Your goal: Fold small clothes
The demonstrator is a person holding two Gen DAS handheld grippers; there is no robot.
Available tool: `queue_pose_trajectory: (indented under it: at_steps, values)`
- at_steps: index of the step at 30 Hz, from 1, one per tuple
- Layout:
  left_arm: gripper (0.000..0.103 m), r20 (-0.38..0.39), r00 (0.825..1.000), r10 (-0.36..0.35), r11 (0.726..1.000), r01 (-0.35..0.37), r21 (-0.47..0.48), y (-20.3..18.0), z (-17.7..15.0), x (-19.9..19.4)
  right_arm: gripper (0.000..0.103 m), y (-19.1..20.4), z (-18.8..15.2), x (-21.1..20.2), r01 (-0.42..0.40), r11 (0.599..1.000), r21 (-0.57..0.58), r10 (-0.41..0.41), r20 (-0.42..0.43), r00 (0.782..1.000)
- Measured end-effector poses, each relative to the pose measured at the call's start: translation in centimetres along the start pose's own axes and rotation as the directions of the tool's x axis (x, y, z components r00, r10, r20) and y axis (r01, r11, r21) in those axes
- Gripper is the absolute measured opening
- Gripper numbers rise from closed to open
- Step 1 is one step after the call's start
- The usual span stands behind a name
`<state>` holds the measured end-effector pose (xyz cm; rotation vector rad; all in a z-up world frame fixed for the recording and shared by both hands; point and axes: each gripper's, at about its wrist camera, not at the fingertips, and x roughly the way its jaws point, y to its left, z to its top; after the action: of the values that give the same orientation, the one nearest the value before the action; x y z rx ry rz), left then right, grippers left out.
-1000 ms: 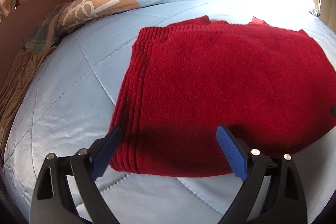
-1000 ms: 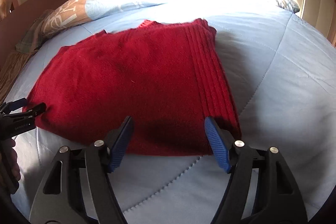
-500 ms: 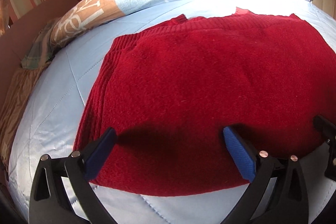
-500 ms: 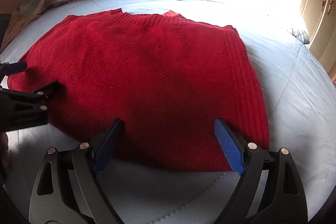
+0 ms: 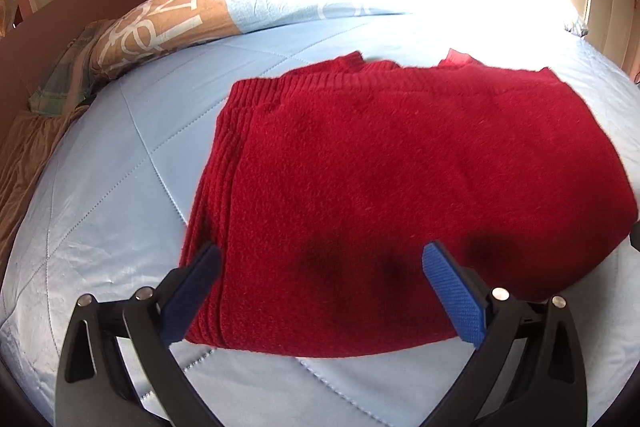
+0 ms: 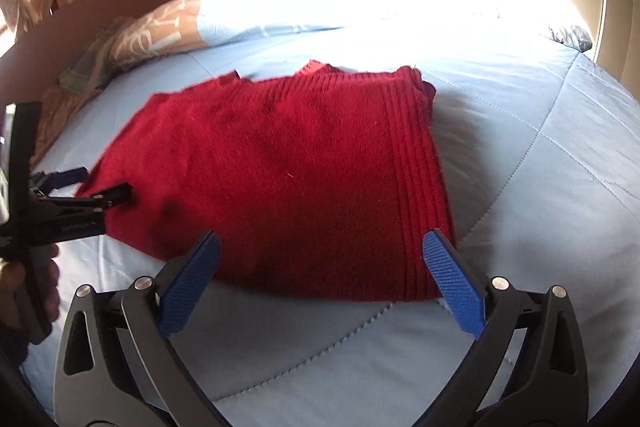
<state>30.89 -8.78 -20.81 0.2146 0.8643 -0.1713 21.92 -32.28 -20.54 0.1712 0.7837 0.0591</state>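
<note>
While both tools gape, the folded red sweater (image 5: 400, 195) lies on the quilt (image 5: 120, 195)

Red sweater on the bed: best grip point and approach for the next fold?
Probably the near hem edge of the red sweater, at its two near corners. Come in low from the near side: it lies flat on the blue quilt, so only edges offer a pinch.

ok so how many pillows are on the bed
1 that shows for sure: a tan and light blue lettered pillow along the far edge of the bed, beyond the red sweater. The sunlit glare at the far right may hide more.
</note>
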Motion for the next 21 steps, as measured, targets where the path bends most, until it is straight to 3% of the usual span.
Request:
queue_pose_trajectory:
  at_steps: [3,6,8,21]
  values:
    - [0.101,0.014,0.999,-0.034,0.999,0.034,0.002,-1.4,0.7,-0.6,0.100,-1.9,-1.3,-0.9,-0.114,0.981,0.156,0.117,-0.009,0.993]
    - [0.101,-0.003,0.999,-0.044,0.999,0.044,0.005,-2.8,1.1,-0.3,0.100,-3.5,-2.9,0.6,-0.136,0.946,0.293,0.161,-0.063,0.985]
    - [0.101,-0.005,0.999,-0.054,0.999,0.054,0.002,-3.4,1.2,-0.4,0.100,-4.3,-3.8,1.1,-0.163,0.916,0.366,0.193,-0.048,0.980]
    - [0.101,-0.052,0.996,-0.071,0.996,0.068,-0.054,-3.3,1.1,0.8,0.099,-5.4,-1.7,4.8,-0.158,0.885,0.439,0.174,0.002,0.985]
